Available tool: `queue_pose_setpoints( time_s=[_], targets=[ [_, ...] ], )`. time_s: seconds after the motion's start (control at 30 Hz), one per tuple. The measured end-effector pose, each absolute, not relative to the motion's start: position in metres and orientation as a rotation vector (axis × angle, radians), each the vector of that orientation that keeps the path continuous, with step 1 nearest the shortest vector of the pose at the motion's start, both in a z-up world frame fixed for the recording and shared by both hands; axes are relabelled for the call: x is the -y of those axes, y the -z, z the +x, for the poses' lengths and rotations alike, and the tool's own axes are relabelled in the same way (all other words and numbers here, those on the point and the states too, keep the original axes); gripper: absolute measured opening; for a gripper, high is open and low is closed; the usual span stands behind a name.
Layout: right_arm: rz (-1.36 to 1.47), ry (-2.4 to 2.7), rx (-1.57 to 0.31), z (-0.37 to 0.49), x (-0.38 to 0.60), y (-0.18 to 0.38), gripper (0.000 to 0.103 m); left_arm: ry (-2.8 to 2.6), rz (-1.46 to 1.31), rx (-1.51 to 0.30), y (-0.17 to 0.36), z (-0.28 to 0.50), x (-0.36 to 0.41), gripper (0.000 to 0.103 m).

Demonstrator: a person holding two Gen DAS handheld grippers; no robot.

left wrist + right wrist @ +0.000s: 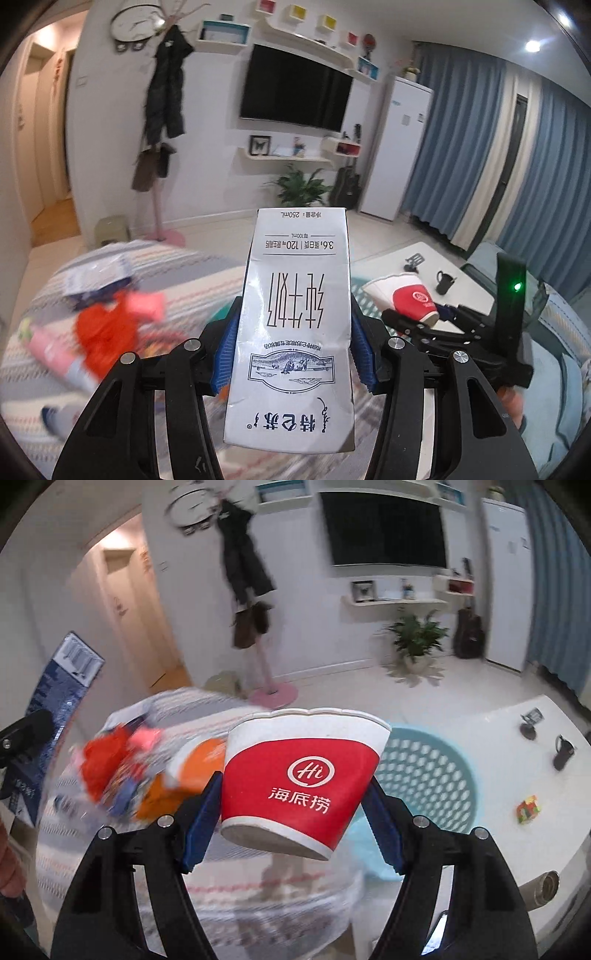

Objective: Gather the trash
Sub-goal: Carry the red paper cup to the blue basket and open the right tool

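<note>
My left gripper [293, 350] is shut on a white 250 mL milk carton [295, 325], held upright and upside down above a striped surface. My right gripper [293, 812] is shut on a red and white paper cup [301, 775], tilted with its mouth away from me. The cup [406, 299] and the right gripper [424, 325] also show in the left wrist view, to the right of the carton. The carton's blue side [55, 709] shows at the left of the right wrist view. A light blue perforated basket [428, 775] stands just behind and right of the cup.
Blurred red, pink and orange wrappers [122, 764] lie on the striped cloth [258, 886]. A white table [524, 775] at right holds a black mug [563, 753], a small stand [530, 722] and a candy wrapper [527, 808]. A coat stand [266, 657], plant [417, 638] and TV [384, 531] are beyond.
</note>
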State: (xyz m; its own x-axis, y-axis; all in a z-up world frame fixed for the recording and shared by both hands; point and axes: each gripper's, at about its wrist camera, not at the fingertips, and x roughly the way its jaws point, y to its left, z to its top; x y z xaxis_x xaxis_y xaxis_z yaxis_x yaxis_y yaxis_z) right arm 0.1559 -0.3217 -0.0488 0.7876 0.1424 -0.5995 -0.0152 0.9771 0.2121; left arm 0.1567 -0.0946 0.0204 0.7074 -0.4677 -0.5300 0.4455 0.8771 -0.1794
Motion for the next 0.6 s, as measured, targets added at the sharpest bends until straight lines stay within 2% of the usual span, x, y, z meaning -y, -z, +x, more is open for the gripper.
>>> queue_pose_setpoints(
  time_s=[0.27, 0.6],
  targets=[
    [0.346, 0.019, -0.717, 0.19, 0.402, 0.086, 0.07, 0.596, -0.068, -0.659, -0.003, 0.218, 0.177, 0.05],
    [0.383, 0.142, -0.846, 0.219, 0.43, 0.154, 0.07, 0.648, -0.086, -0.786, 0.055, 0.267, 0.245, 0.05]
  ],
)
